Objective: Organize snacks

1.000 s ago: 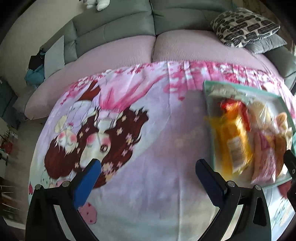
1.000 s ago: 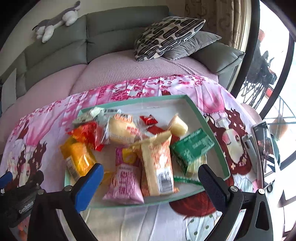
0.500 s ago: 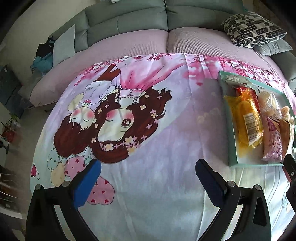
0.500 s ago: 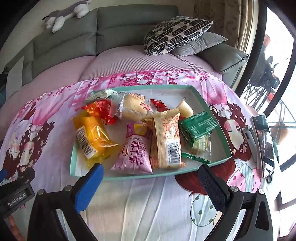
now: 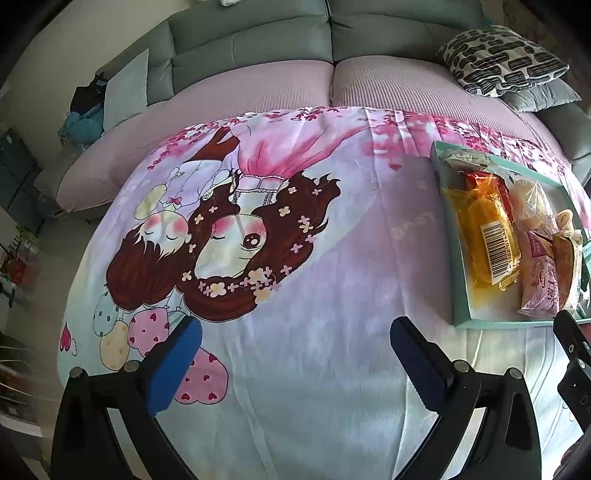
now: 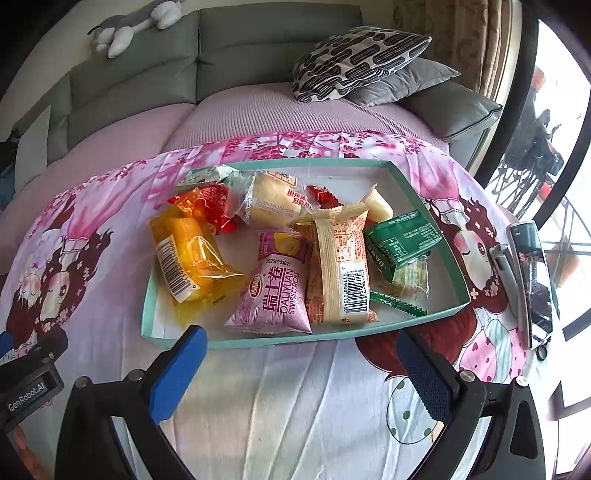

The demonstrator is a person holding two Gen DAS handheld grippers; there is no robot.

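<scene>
A shallow teal tray (image 6: 436, 216) on a pink cartoon cloth holds several wrapped snacks: a yellow pack (image 6: 188, 254), a pink Swiss roll pack (image 6: 277, 291), a beige pack (image 6: 341, 269), a green box (image 6: 400, 240) and a pale roll (image 6: 273, 201). My right gripper (image 6: 299, 365) is open and empty, hovering just in front of the tray's near edge. In the left wrist view the tray (image 5: 461, 321) lies at the far right, with the yellow pack (image 5: 484, 236) showing. My left gripper (image 5: 295, 354) is open and empty above bare cloth, left of the tray.
A phone (image 6: 532, 280) and a white object lie on the cloth right of the tray. Behind the cloth stands a grey sofa (image 6: 258, 40) with a patterned cushion (image 6: 354, 61) and a plush toy (image 6: 129, 27). The floor drops away at the left (image 5: 33, 258).
Both grippers have drawn back from the tray and risen, so the tray sits farther ahead and more cloth shows. The snacks have not moved. Both stay open.
</scene>
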